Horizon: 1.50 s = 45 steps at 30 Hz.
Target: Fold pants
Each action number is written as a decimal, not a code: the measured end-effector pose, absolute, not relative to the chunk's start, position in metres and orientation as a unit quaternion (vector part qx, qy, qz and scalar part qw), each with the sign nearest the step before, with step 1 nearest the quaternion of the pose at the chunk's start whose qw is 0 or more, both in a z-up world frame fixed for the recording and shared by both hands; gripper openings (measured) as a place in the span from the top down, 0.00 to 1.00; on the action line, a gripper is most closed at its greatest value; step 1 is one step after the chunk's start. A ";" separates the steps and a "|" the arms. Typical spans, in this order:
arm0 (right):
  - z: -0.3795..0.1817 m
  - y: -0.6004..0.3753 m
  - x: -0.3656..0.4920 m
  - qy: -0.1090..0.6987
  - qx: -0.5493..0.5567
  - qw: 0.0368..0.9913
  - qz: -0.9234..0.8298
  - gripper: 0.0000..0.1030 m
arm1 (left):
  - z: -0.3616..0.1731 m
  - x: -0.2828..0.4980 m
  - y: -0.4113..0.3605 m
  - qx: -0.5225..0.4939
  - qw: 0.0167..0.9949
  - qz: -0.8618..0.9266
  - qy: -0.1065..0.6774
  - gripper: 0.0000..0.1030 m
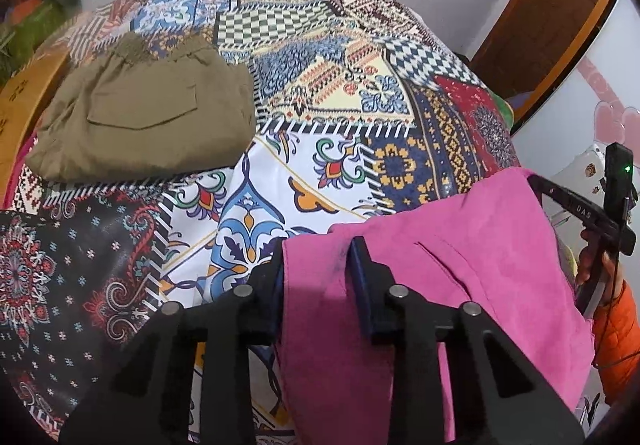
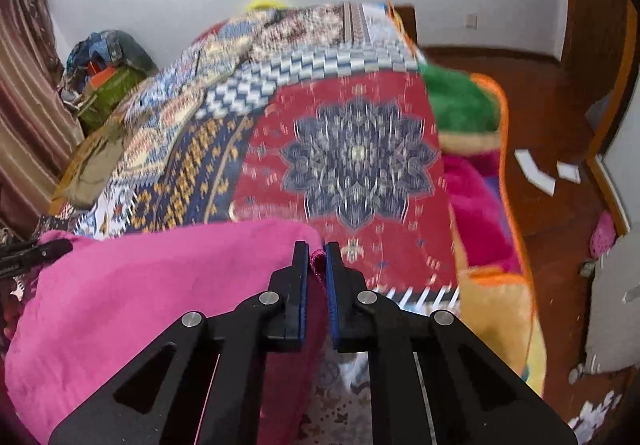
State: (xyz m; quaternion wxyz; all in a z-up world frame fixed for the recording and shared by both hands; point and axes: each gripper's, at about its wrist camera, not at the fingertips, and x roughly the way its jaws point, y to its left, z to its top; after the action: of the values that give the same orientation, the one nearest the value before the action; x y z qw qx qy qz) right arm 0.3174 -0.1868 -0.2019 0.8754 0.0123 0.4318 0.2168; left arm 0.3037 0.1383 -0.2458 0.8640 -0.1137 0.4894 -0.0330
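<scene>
Pink pants (image 1: 460, 245) pinched by both hand-held grippers, patchwork bedspread (image 1: 340, 85), white walls, wooden floor (image 2: 560, 117)

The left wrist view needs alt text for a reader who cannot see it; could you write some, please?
The left gripper is shut on pink pants above a patterned bedspread. Folded olive pants lie at the far left; the right gripper holds the pink fabric's other edge.

Matt, soft pink cloth pants (image 1: 472, 245) fill my left gripper (image 1: 316, 245), black matt plastic with shiny metal pins. My right gripper's (image 2: 316, 245) blue pads (image 2: 330, 285) look rough. Smooth printed bedspread (image 1: 320, 65); matt olive cloth pants (image 1: 144, 117); glossy wooden floor (image 2: 540, 117).
</scene>
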 end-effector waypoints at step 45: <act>-0.185 -0.129 0.301 0.499 -0.087 0.811 0.294 0.94 | -0.209 0.280 0.173 -0.086 0.884 0.060 0.455 0.46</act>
State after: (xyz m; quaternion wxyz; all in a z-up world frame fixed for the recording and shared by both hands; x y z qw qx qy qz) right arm 0.3015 -0.1294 -0.1855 0.8109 -0.0865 0.4987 0.2936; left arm 0.2799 0.1729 -0.2088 0.8845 -0.0857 0.4547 0.0600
